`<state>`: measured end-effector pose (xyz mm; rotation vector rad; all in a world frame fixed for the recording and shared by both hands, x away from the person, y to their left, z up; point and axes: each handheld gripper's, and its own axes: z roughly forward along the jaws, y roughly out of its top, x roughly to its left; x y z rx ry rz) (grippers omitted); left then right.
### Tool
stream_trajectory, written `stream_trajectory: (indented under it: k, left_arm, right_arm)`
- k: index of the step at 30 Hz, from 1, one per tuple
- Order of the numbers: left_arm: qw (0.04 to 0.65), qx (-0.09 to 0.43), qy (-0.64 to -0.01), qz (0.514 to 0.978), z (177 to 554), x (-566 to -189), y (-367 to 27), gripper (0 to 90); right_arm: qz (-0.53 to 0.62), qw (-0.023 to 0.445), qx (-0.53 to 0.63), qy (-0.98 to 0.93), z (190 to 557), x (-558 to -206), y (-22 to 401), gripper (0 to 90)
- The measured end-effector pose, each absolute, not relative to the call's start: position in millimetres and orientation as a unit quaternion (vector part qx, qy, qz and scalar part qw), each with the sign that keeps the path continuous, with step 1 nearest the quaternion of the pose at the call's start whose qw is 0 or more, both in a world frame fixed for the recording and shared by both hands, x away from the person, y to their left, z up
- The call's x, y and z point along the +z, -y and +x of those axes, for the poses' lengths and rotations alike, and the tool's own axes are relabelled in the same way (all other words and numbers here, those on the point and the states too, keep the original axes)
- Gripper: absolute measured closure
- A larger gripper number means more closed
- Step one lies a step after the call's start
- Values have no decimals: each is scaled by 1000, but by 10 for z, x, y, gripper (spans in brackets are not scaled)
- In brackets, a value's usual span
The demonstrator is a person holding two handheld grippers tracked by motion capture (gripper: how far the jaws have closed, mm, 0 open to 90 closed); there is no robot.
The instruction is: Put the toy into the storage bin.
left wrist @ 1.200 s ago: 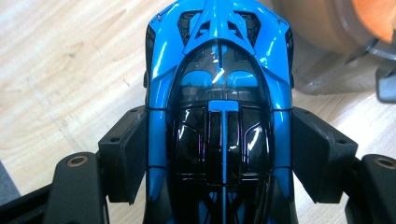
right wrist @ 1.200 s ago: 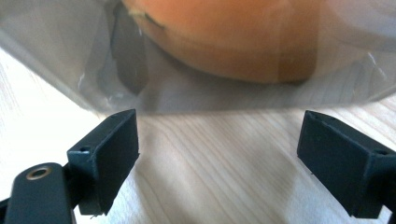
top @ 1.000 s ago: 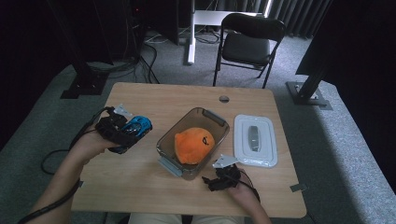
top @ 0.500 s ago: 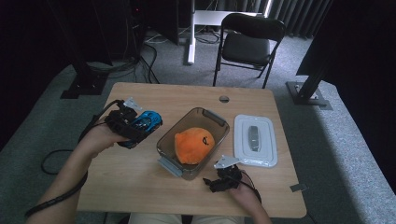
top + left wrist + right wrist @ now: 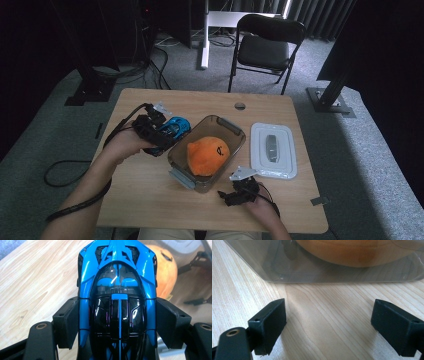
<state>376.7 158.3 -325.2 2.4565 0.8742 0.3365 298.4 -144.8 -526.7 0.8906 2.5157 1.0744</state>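
Left gripper [image 5: 159, 136] is clamped across the sides of the blue toy car [image 5: 117, 300], car's long axis running along the jaws, carried just beside the near-left rim of the clear container [image 5: 176, 150], which lies rightward of it and already holds an orange plush [image 5: 207, 154]. Right gripper [image 5: 239, 192] rests on the table [image 5: 145, 200] with jaws wide apart and empty, facing the container's near wall; the left is the nearer for the drop. Car's underside and wheels are hidden, and the white lid [image 5: 272, 150] sits well apart to the right.
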Motion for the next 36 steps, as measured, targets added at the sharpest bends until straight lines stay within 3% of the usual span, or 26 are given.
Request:
stream_trajectory:
  k: [22,36]
  left_arm:
    - [255,90,-311,911,3976,-3380,-886,288]
    - [239,80,-326,911,4065,-3595,-719,288]
  right_arm:
    - [307,131,370,-867,2982,-5267,1465,125]
    - [306,131,370,-867,2979,-5267,1477,125]
